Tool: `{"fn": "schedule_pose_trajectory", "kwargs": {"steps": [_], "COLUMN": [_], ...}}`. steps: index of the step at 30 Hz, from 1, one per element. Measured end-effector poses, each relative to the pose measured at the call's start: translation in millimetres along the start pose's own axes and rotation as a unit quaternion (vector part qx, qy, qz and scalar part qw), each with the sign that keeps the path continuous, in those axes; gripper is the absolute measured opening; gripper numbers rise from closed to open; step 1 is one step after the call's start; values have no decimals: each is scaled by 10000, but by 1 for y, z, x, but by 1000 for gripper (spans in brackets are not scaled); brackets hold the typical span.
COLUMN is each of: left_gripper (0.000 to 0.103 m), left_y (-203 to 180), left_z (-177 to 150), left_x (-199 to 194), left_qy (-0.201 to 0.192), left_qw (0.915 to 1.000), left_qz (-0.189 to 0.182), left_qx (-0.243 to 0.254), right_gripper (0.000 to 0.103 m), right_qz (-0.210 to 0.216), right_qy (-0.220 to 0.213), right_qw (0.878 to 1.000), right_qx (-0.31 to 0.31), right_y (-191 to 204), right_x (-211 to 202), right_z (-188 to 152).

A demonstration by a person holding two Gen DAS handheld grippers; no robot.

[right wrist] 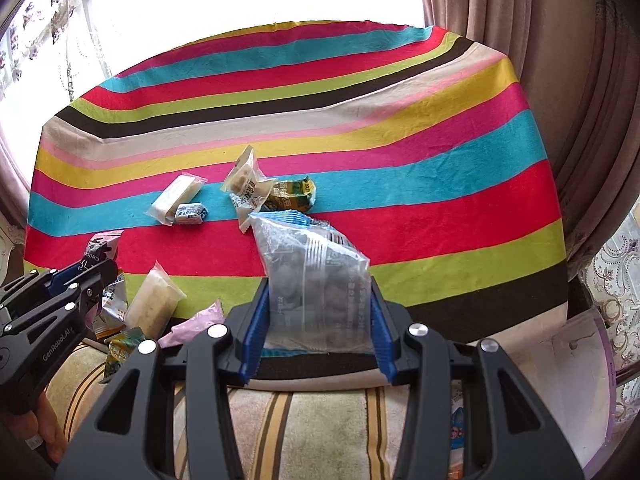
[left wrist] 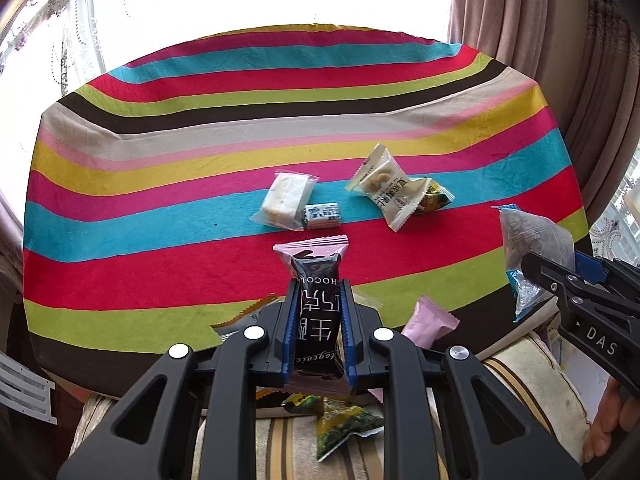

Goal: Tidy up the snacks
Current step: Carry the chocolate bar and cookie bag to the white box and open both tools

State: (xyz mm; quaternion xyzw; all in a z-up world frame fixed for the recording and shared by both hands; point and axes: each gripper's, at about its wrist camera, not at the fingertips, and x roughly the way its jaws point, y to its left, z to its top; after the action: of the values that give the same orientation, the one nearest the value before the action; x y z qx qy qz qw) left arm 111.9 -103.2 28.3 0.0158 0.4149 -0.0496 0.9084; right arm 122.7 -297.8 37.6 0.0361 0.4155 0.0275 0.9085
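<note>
My left gripper (left wrist: 318, 292) is shut on a pink and black chocolate bar packet (left wrist: 316, 276), held above the near edge of the striped table (left wrist: 160, 200). My right gripper (right wrist: 318, 292) is shut on a clear bag with blue trim (right wrist: 316, 280); it also shows in the left wrist view (left wrist: 528, 240). On the table's middle lie a white cake packet (left wrist: 286, 200), a small blue and white candy (left wrist: 322, 216), a cream nut packet (left wrist: 386, 186) and a yellow-green packet (left wrist: 434, 198).
Several loose snack packets lie at the table's near edge, among them a pink packet (left wrist: 430, 322) and a green packet (left wrist: 340, 424). A striped cushion (right wrist: 320, 420) is under the grippers. Brown curtains (right wrist: 580, 120) hang on the right, a bright window behind.
</note>
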Motion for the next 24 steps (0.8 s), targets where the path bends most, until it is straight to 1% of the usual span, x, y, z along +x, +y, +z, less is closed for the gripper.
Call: {"fn": "schedule_pose_trajectory", "kwargs": {"steps": [4, 10, 13, 18, 21, 24], "left_gripper": [17, 17, 17, 17, 17, 17], "left_y": [-18, -48, -63, -85, -102, -121], "left_z": [-2, -4, -7, -10, -12, -16], "left_x": [-4, -10, -12, -14, -13, -15], "left_qy": [2, 54, 70, 196, 320, 387], "left_qw": [9999, 9987, 9979, 9953, 9921, 9891], "left_qz": [-121, -431, -526, -861, -1133, -1303], "left_qx": [105, 254, 373, 403, 430, 574], "right_gripper": [46, 46, 46, 46, 46, 46], "right_qz": [-9, -63, -97, -169, -185, -264], "right_qy": [-10, -31, -20, 36, 94, 152], "right_qw": [10000, 9997, 9994, 9988, 9982, 9971], "right_qx": [95, 247, 318, 458, 572, 693], "right_y": [-14, -37, -48, -68, -83, -98], "right_x": [-7, -18, -22, -28, -30, -31], "right_z": [-6, -16, -23, -35, -43, -52]}}
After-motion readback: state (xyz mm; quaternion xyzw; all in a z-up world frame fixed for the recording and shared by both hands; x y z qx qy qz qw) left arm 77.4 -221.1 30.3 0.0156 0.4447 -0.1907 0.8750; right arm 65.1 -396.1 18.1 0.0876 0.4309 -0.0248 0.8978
